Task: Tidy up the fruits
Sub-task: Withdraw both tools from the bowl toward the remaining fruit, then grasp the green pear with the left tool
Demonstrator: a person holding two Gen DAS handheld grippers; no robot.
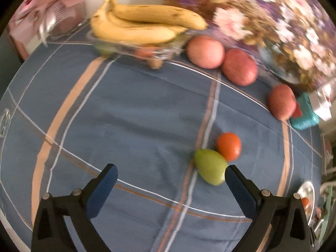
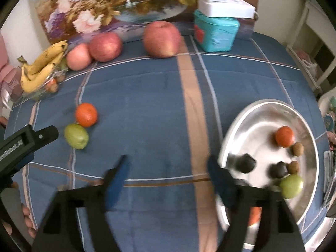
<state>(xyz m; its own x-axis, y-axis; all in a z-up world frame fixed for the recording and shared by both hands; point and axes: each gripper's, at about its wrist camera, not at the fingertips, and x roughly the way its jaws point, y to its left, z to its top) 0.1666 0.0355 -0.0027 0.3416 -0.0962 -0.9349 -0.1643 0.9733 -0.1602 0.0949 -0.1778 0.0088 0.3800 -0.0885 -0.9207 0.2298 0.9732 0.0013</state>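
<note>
Fruit scattered on the blue plaid bench, both tongs spread with nothing in them.

Left wrist view: the left tongs gape apart, their right finger just beside a green fruit touching an orange.
Right wrist view: the right tongs stand apart beside the metal plate, which holds another orange.

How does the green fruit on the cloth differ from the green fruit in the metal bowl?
The green fruit on the cloth lies on the blue tablecloth, touching an orange; the green fruit in the bowl sits inside the metal bowl among dark and brown fruits. The first is right by the open left gripper; the second lies just beyond the open right gripper. Both look alike in colour and size.
</note>
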